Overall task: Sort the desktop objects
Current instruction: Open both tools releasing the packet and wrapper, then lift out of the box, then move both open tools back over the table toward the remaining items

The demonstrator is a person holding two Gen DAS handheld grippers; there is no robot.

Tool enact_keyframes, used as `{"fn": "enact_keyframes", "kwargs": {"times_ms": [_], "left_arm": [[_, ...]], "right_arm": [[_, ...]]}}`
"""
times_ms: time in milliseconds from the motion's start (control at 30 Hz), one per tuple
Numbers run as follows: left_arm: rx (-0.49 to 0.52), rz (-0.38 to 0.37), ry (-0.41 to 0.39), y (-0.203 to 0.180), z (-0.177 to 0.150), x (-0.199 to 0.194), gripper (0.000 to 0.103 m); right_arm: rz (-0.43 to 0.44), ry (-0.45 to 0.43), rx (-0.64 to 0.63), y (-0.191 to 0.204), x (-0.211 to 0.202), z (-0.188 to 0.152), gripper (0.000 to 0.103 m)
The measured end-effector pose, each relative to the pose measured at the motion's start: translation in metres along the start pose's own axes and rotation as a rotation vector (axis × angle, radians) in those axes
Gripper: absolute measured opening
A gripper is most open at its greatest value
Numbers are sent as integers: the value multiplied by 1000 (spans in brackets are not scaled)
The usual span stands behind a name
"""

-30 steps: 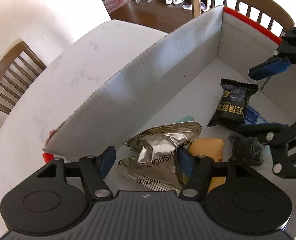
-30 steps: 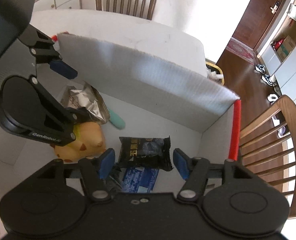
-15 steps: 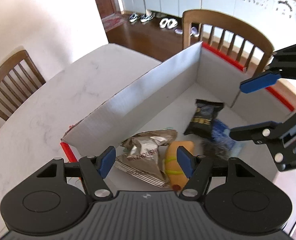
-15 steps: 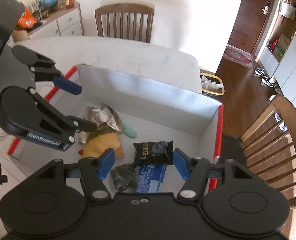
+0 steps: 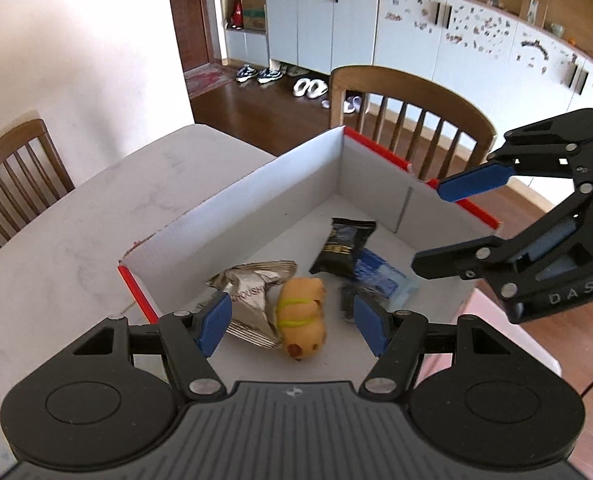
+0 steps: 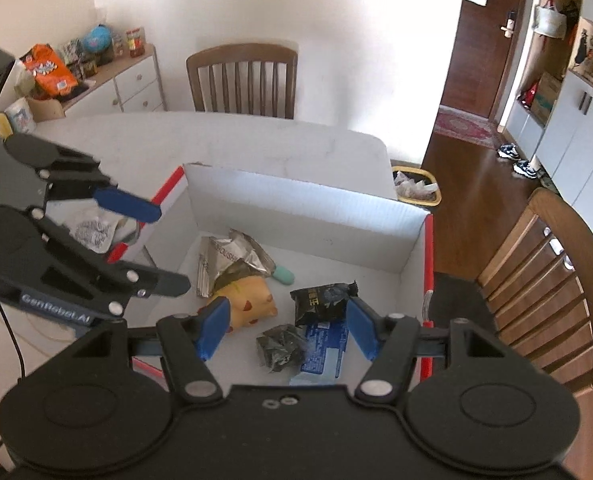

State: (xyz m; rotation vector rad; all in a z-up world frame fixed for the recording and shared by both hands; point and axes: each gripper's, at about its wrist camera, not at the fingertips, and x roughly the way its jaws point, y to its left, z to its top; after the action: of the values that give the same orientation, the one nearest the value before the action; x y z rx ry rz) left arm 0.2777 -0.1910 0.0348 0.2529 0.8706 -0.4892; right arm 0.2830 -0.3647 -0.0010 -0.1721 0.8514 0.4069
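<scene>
Both tongs (image 5: 292,322) (image 6: 284,326) have risen, gaping empty above the boxed plush toy (image 5: 302,320).

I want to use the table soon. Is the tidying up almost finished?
Nearly. The white box already holds a silver foil packet, a yellow plush toy, a black snack packet and a blue packet. Both the left hand-held gripper and right hand-held gripper are open and hold nothing. A crumpled wrapper lies outside the box.
</scene>
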Motion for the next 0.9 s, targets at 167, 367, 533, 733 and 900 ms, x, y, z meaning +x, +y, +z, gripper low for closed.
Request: {"fn": "enact_keyframes", "kwargs": {"times_ms": [167, 367, 533, 733, 900], "left_arm": [[3, -32, -33, -5, -8, -15, 69], [9, -56, -60, -6, -17, -24, 78], [-3, -121, -85, -1, -26, -30, 83], [-3, -170, -125, 2, -39, -41, 96], [-27, -190, -146, 9, -52, -53, 96]], "right_arm": [[-22, -28, 6, 10, -10, -4, 74], [-37, -67, 50, 17, -21, -11, 80], [-60, -79, 90, 21, -29, -18, 83], [-83, -98, 129, 29, -38, -24, 84], [-90, -116, 157, 42, -43, -25, 84]]}}
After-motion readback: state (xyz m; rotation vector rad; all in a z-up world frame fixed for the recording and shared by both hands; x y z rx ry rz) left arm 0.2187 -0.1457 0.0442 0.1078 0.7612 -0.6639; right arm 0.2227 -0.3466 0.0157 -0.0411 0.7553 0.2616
